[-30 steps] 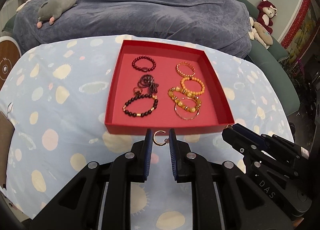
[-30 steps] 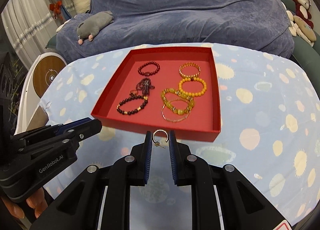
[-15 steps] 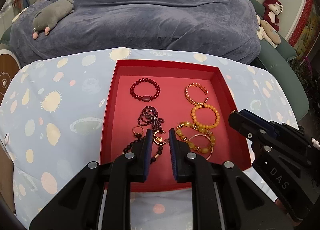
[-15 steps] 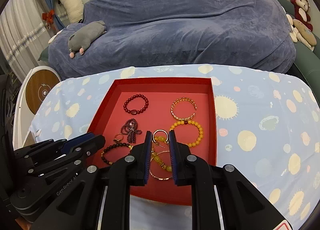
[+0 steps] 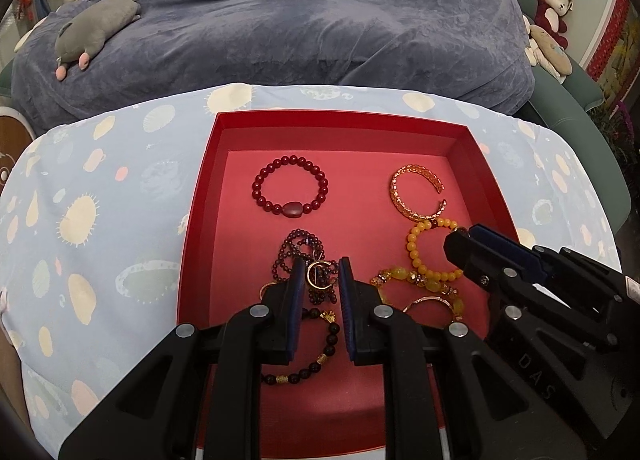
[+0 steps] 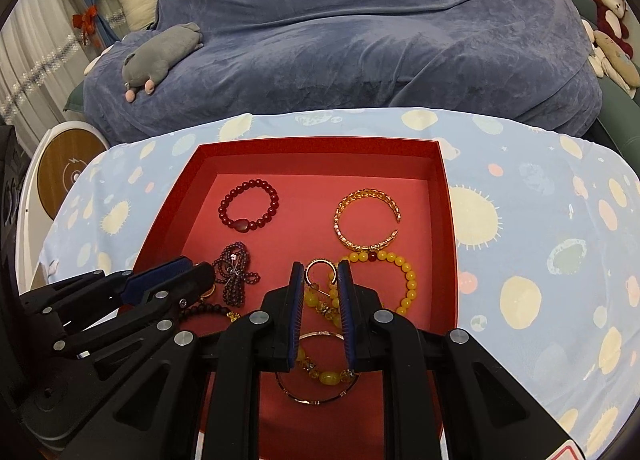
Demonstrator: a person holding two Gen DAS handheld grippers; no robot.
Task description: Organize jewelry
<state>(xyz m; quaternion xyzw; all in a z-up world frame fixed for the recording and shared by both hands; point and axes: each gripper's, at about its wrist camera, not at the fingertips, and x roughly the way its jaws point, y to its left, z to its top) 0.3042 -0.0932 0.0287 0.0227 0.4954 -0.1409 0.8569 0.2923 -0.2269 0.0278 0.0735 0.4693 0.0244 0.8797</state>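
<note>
Both grippers have carried their small rings forward from the near edge of the tray to well over its red floor. Left gripper [image 5: 319, 280] pinches an open gold ring [image 5: 320, 275] in narrow jaws above the purple bead strand [image 5: 301, 250], probably to drop it on the dark-jewelry side. Right gripper [image 6: 318, 280] likewise clamps a gold hoop [image 6: 319, 269] over the yellow bead bracelet [image 6: 390, 278], matching the amber column. Around them stands the red tray [image 6: 447, 220] on a spotted blue cloth [image 6: 540, 240].
</note>
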